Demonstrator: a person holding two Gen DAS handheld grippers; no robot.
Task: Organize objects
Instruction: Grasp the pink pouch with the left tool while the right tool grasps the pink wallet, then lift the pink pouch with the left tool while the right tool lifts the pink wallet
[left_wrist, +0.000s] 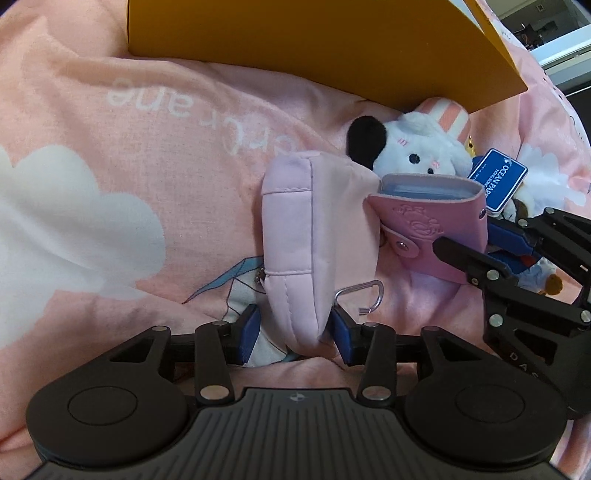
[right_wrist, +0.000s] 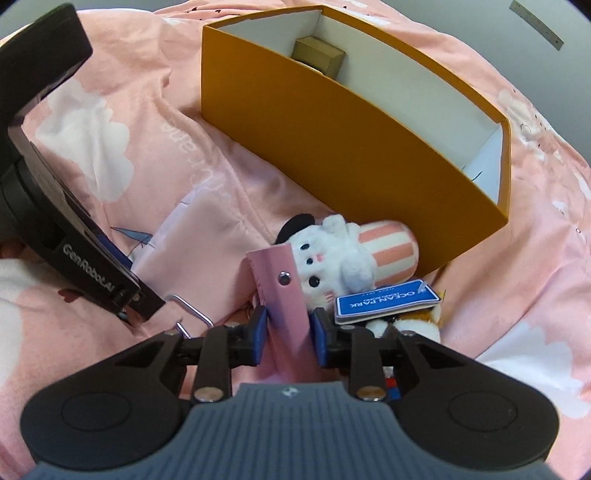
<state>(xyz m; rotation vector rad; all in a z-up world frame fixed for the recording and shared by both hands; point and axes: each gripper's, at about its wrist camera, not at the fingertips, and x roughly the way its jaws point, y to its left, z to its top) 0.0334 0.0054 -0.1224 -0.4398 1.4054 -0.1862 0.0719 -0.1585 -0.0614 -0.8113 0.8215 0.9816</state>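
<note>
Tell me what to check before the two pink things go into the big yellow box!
1. Left gripper on the pale pink padded fabric pouch: ok, fingers on both sides of its end.
2. Right gripper on the darker pink snap-button leather case: ok, fingers on both sides.
3. Open yellow cardboard box has room: ok, only a small gold box sits in one corner.
4. Pouch's metal clip free of the pink bedsheet: cannot tell.
5. White plush toy clear of the case: cannot tell, it lies right behind.
</note>
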